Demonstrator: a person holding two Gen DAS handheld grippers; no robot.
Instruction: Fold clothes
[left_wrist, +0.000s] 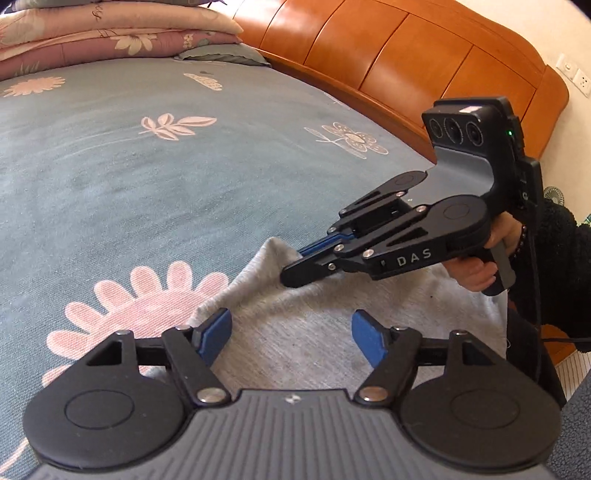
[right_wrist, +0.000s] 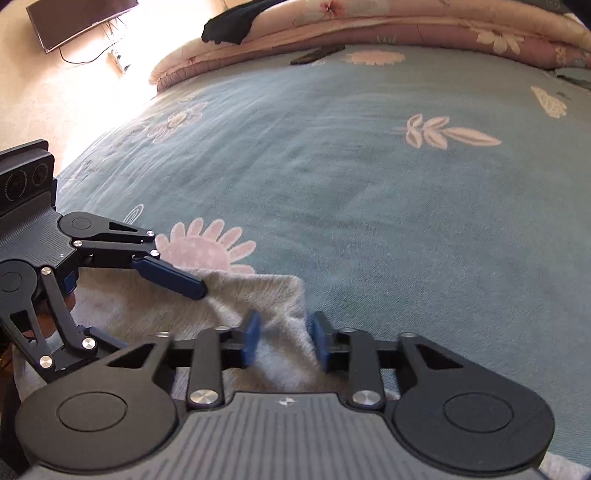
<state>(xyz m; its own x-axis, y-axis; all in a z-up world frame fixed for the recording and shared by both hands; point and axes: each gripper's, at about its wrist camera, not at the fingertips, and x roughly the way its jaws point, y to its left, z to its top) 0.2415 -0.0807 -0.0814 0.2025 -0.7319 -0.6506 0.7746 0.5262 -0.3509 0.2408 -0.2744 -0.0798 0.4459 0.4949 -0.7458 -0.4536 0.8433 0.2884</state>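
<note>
A: Left wrist view takes in most of the bed: a blue-grey bedspread printed with pale pink flowers and leaf sprigs, and an orange-brown wooden headboard running along its far right edge. Folded floral quilts are stacked at the far end, and a wall socket sits on the cream wall past the headboard.

B: And the garment?

A: A light grey fleecy garment lies on the near part of the bedspread, partly over a big pink flower. The left gripper hangs over it with its blue pads spread wide, gripping nothing.

B: The other one?

A: The right gripper, held in a hand with a dark fuzzy sleeve, is clenched on the garment's far corner, the cloth bunched between its blue pads.

B: What else shows in the right wrist view?

A: A dark flat screen on the wall with cables hanging below it, bright light beside it, and a black piece of clothing lying on the quilts.
</note>
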